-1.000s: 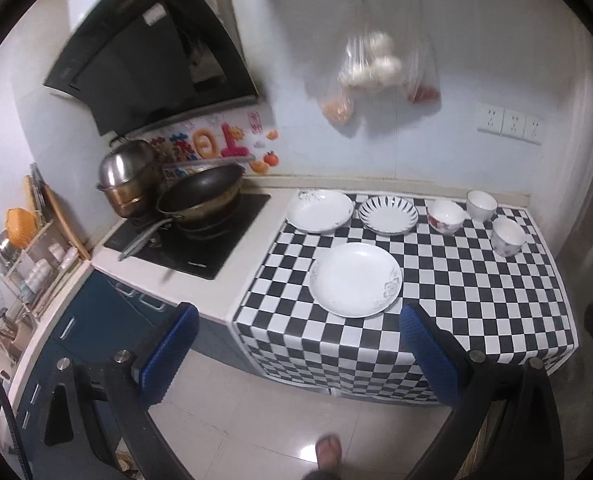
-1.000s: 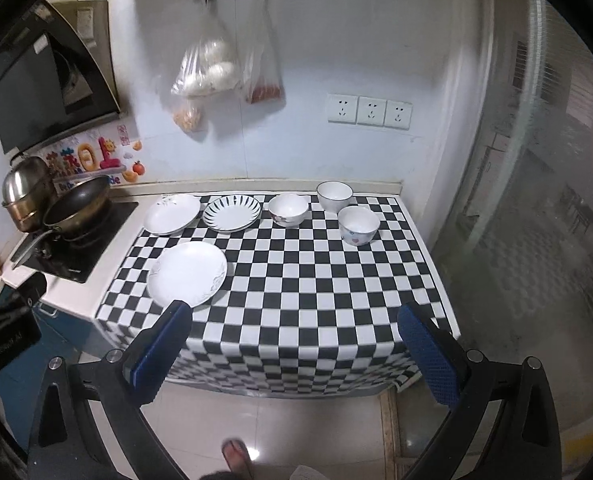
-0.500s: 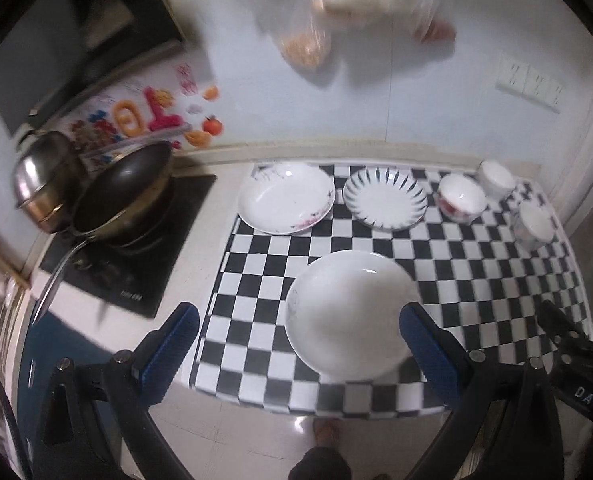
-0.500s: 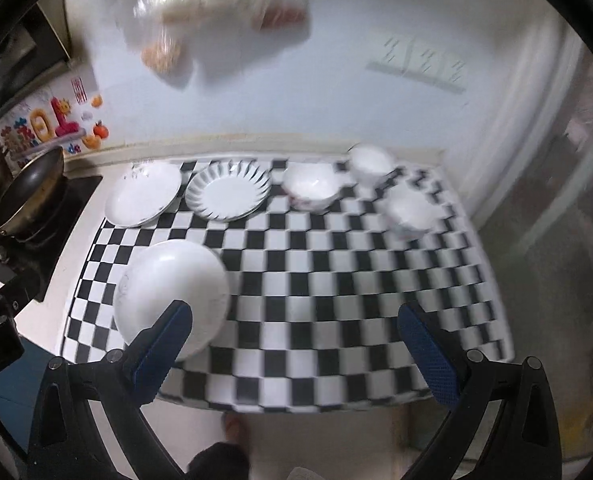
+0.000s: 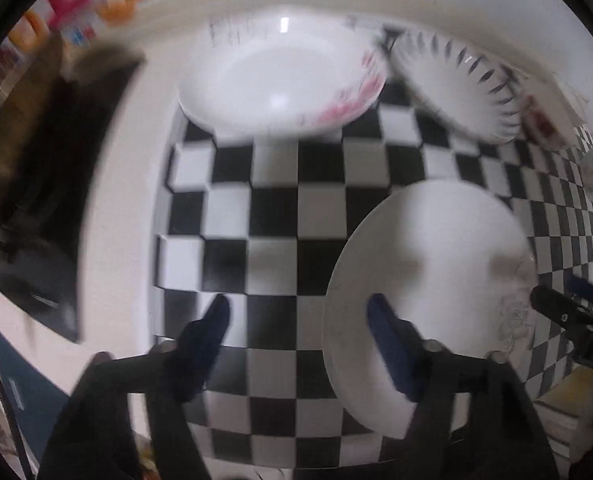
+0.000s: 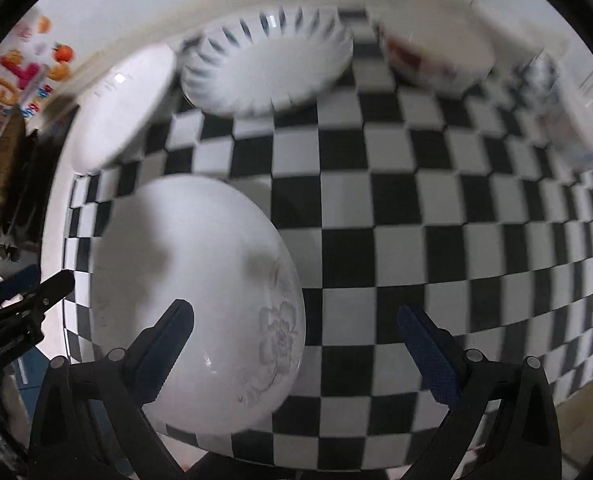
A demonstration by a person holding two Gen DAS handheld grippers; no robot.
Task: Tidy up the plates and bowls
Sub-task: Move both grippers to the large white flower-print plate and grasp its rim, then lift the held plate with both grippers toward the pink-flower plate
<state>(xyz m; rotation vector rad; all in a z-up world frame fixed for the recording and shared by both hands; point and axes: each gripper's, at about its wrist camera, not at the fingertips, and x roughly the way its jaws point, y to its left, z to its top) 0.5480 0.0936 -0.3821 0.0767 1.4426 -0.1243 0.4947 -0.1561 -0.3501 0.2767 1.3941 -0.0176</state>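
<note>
Hovering low over the checkered counter, both grippers are straddling opposite edges of the nearest plate.

Left gripper (image 5: pixel 298 312): its jaws have just been closing to about half width; they are bracketing the plate's rim at nine o'clock, with one pad over the plate and one over the cloth, neither pressing yet.

Right gripper (image 6: pixel 294 318): its fingers are standing wide apart, one above the plate near three o'clock, the other over bare checks; nothing is being held.

Large white plate (image 6: pixel 192 280): it is lying flat at the counter's front edge, the grey flower print facing the right gripper.

Pink-flowered plate (image 5: pixel 280 80): it is sitting farther back, at twelve o'clock from the left gripper.

Striped plate (image 6: pixel 268 64): it is resting beside that one, touching or nearly so.

Bowls: blurred shapes are showing at the far right; a red-patterned bowl (image 6: pixel 436 56) is the clearest.

Risk: the thin rim is lying flush on the cloth, so a pad is likely to skid over it; uneven lifting by the two grippers could tip the plate off the front edge.
</note>
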